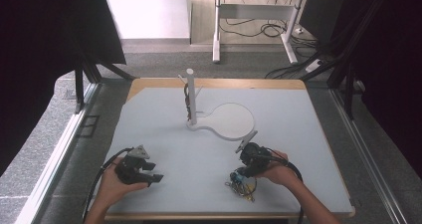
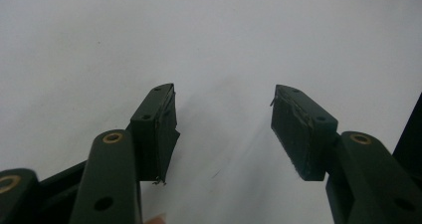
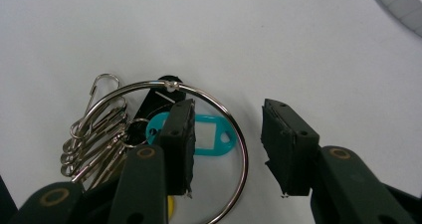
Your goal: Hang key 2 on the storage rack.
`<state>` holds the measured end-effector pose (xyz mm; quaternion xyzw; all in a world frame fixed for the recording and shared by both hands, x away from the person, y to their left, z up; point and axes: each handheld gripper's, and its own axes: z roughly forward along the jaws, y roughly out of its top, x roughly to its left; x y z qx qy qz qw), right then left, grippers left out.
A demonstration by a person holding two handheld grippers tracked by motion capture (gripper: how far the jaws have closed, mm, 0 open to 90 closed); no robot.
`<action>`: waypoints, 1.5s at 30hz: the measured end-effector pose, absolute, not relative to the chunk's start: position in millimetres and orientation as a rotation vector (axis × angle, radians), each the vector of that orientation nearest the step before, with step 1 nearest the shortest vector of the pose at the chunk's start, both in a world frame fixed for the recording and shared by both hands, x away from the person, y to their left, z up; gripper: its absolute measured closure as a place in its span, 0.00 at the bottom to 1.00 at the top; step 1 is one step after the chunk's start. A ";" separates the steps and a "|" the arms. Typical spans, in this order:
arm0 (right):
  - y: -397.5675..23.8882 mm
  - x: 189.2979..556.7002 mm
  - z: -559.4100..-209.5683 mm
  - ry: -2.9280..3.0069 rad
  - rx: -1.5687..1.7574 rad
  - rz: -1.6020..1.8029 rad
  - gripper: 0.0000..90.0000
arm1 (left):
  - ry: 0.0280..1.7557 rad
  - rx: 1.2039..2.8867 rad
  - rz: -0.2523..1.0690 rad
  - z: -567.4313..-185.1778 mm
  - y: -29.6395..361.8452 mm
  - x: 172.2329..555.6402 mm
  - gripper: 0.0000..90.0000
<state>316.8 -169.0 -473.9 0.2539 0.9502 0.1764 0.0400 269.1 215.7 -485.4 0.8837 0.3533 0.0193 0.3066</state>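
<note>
Stand [image 1: 192, 97] at table [image 1: 298, 134] centre; key ring [image 1: 241, 184] at 5 o'clock, left gripper [image 1: 149, 175] at 7

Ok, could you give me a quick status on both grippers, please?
Left hand-held gripper open over bare table. Right hand-held gripper open, straddling large silver key ring with teal tag. Nothing in the way.

Table [image 1: 308, 134] mostly open; white stand [image 1: 191, 97] mid-far; key ring [image 3: 199, 149] under right tool [image 3: 226, 144].

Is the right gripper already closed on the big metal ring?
No, the right gripper is open: the metal ring runs through the wide gap between its jaws, and neither pad presses it.
</note>
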 end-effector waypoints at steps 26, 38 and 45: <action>-162.0 330.1 -479.0 2.999 0.636 0.427 0.75 | 0.939 2.339 0.041 -486.9 214.9 269.3 0.49; -164.1 338.0 -479.9 3.098 0.678 0.419 0.87 | 0.937 2.344 0.040 -488.0 213.8 269.6 0.48; -159.9 340.3 -477.7 3.116 0.681 0.359 0.90 | 0.936 2.345 0.039 -487.8 214.3 269.7 0.48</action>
